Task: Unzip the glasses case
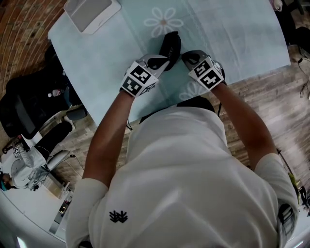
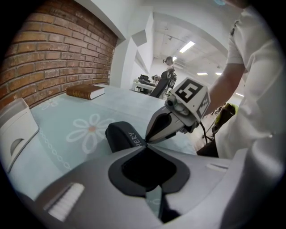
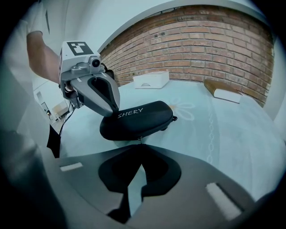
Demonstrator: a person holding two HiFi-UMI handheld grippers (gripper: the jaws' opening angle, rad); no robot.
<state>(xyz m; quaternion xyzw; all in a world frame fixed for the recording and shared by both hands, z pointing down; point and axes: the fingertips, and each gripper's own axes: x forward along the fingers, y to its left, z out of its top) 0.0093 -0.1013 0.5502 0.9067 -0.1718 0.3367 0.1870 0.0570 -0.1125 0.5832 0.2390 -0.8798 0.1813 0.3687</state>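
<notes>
**Both hand-held grippers at near end of glasses case, zip closed**

Black glasses case on the surface, over pale teal cloth with daisy print, near the person's edge. Lettered "SHERY" on the lid in right gripper view. Seam shut all along the visible side.

Left hand-held gripper: jaws narrow, tips together, touching the top of the case at its near end, just by the lettering. Cannot tell from any view whether any of the case sits between the tips.

Right hand-held gripper: jaws closed too, tips meeting right at the small zip pull that hangs from the case's lower edge. Appears pinched on it.

Tips of both nearly touching each other at the same end of the case in left gripper view. Marker cubes facing up in head view.

White tray at a far corner of the surface, well apart from the case. Brown book flat near the brick wall, also well apart.
</notes>
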